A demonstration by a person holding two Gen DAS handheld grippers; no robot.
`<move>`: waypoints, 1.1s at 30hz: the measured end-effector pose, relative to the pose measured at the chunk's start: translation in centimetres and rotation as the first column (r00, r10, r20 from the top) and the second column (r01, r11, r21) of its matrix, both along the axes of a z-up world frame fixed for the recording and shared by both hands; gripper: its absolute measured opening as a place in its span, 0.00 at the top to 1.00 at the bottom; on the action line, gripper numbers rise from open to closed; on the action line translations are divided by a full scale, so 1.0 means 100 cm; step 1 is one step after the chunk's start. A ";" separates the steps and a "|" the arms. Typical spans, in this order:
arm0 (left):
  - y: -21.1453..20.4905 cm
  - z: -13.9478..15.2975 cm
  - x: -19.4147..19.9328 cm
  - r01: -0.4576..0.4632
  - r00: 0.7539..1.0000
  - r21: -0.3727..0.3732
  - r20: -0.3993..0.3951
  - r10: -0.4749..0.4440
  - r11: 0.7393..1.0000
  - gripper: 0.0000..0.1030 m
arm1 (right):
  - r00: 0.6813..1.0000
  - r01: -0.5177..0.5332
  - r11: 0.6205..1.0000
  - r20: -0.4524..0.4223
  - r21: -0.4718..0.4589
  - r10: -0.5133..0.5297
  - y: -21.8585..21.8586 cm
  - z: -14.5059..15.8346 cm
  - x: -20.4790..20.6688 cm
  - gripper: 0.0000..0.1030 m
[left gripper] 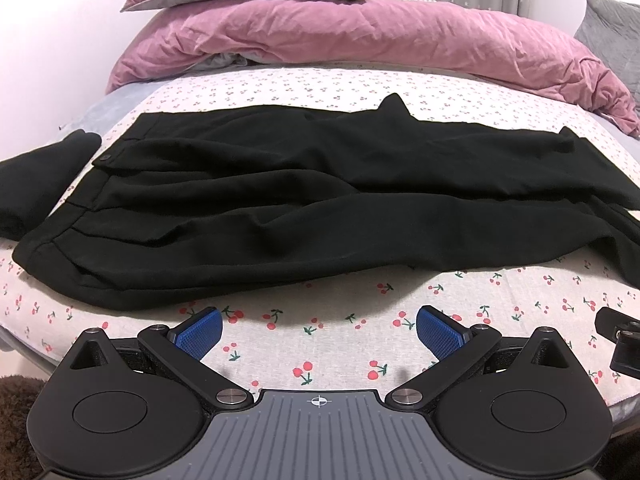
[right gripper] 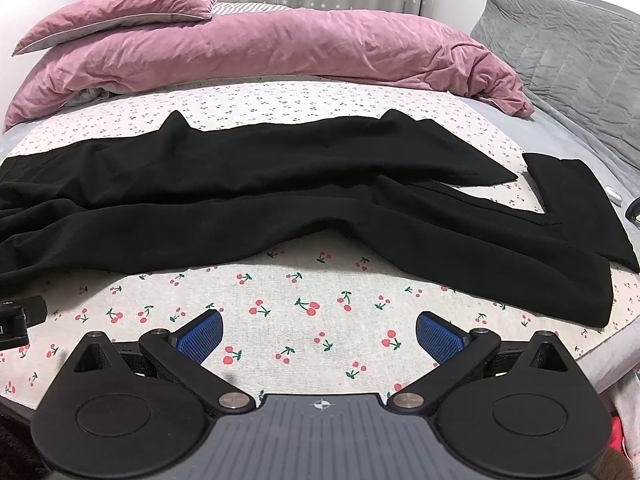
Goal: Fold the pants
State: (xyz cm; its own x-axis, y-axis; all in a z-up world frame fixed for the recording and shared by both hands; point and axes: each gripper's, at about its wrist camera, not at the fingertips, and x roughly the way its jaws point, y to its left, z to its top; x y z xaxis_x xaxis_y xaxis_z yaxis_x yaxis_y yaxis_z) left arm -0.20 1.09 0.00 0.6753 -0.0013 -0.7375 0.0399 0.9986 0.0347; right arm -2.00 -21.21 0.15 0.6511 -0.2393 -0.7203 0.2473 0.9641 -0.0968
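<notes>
Pants [left gripper: 304, 200] lie spread across the cherry-print sheet [left gripper: 340, 344], black and unfolded, waistband [left gripper: 86, 196] to the left and the legs running off to the right. In the right view the two leg ends part: the far hem [right gripper: 472, 160] lies flat, the near hem [right gripper: 592, 280] reaches toward the right edge of the bed. Another black garment [left gripper: 36, 188] sits just left of the waistband, and a dark folded piece [right gripper: 568, 188] lies by the hems on the right.

Both my tools hover over the near strip of sheet, holding nothing. My left gripper [left gripper: 318, 330] has its blue pads [left gripper: 198, 334] spread wide; my right gripper [right gripper: 318, 332] is spread the same way.

I judge the cloth thin, soft and limp, light to lift but sure to sag and drag along the sheet. It looks matte, so slip should be slight. The waistband is the firmest part, being doubled and stitched. I would pinch its near corner with the left, and the near hem with the right, taking both layers, then carry the near leg over the far one.
</notes>
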 end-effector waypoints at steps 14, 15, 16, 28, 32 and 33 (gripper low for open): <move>0.004 -0.001 0.004 -0.019 1.000 0.005 0.007 0.019 1.000 0.00 | 1.000 0.008 1.000 -0.006 0.007 -0.007 -0.005 -0.004 0.002 0.00; 0.005 -0.001 0.004 -0.023 1.000 0.008 0.010 0.023 1.000 0.00 | 1.000 0.000 1.000 -0.003 0.007 0.000 -0.006 -0.004 0.002 0.00; 0.006 -0.002 0.005 -0.030 0.999 0.012 0.017 0.030 0.999 0.00 | 1.000 -0.011 1.000 0.001 0.005 0.011 -0.007 -0.004 0.002 0.00; 0.067 -0.003 0.013 -0.005 0.999 -0.038 0.046 0.007 0.999 0.00 | 0.982 -0.141 0.976 0.151 0.169 0.116 -0.063 0.009 -0.011 0.00; 0.112 -0.006 0.024 -0.091 0.996 -0.079 -0.008 0.090 0.993 0.00 | 0.986 -0.137 0.990 0.102 0.021 0.134 -0.070 0.013 -0.007 0.00; 0.126 -0.007 0.027 -0.119 0.993 -0.107 -0.022 0.118 0.987 0.00 | 0.989 -0.130 0.992 0.077 -0.004 0.130 -0.075 0.013 -0.004 0.00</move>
State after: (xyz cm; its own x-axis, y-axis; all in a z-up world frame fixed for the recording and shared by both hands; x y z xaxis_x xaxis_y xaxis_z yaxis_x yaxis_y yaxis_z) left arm 2.46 13.70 -0.69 0.6637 -0.0021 -0.7480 -0.0793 0.9942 -0.0731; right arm -2.44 -28.76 1.41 0.7299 -0.1483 -0.6672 0.1267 0.9886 -0.0811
